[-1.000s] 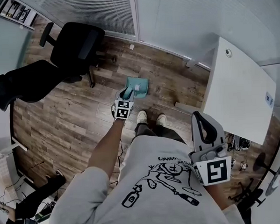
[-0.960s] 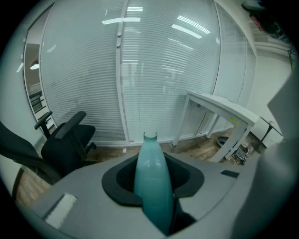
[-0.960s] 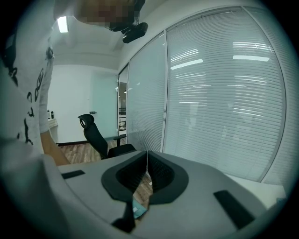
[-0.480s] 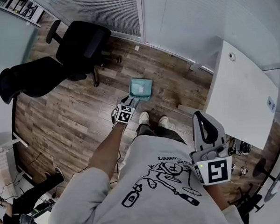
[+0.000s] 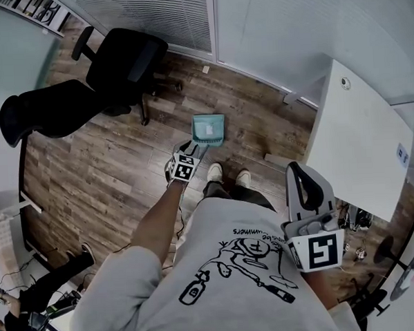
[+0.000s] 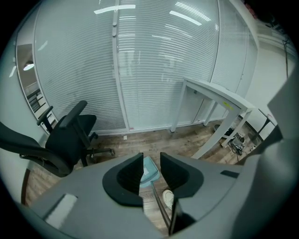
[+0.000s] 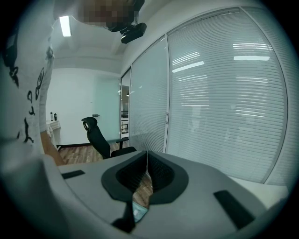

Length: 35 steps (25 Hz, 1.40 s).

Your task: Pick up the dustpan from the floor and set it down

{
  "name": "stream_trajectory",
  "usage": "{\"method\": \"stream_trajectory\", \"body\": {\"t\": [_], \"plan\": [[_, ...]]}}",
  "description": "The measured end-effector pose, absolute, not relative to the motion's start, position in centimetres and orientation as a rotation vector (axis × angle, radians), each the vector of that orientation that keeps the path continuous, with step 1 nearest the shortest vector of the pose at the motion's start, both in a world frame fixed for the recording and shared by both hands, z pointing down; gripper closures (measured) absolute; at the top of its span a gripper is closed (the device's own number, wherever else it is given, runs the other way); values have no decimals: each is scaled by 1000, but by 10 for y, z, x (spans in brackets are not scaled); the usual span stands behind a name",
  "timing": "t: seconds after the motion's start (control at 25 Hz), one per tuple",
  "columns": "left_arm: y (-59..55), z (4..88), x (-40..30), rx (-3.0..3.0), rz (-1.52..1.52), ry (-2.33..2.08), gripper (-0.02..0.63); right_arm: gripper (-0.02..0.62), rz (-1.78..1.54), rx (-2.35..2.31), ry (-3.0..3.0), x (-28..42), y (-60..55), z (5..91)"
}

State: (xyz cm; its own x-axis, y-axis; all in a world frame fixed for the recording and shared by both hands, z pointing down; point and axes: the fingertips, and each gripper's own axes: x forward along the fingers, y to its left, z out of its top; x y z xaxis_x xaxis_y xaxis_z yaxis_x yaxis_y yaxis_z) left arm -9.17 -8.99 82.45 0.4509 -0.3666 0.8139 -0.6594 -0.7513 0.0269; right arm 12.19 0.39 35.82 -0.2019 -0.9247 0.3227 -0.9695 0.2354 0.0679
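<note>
Left gripper (image 6: 151, 161): it tips down toward the floor. Its two jaws stand a little apart with a gap between them. They squeeze nothing.
Right gripper (image 7: 147, 156): it is held up by the person's chest, well apart from the left gripper. Its jaws are pressed together tip to tip, and nothing is in them.
Handle (image 6: 160, 205): a thin stick that shows in the gap of the left gripper and runs back under it. The pads do not press on it.
Shoe (image 6: 168, 198): a white shoe, just to the right of the handle, below the left gripper.
Dustpan (image 6: 150, 169): it is blue-green and lies on the floor, just past the tips of the left gripper. You see it through the gap.
Floor (image 6: 154, 140): brown wood boards, all around the dustpan.
Chair (image 6: 70, 135): a black chair on wheels, far off to the left of the left gripper.
Desk (image 6: 219, 100): a white desk, far off to the right of the left gripper.
Wall (image 6: 154, 70): glass with white blinds, the farthest thing in front of the left gripper.
</note>
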Motion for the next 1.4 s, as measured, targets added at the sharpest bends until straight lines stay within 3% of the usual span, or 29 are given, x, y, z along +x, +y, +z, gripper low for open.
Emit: {"method": "stream_trajectory", "body": {"t": [0.64, 1.0, 1.4], "plan": [[-100, 765, -99, 2413, 1048, -994, 495, 589, 230, 1766, -2292, 112, -2, 358], [-91, 672, -99, 2526, 891, -1095, 502, 589, 208, 1735, -2363, 96, -9, 351], [-87, 503, -91, 2660, 475, -1233, 509, 589, 144, 1699, -2421, 82, -10, 335]]}}
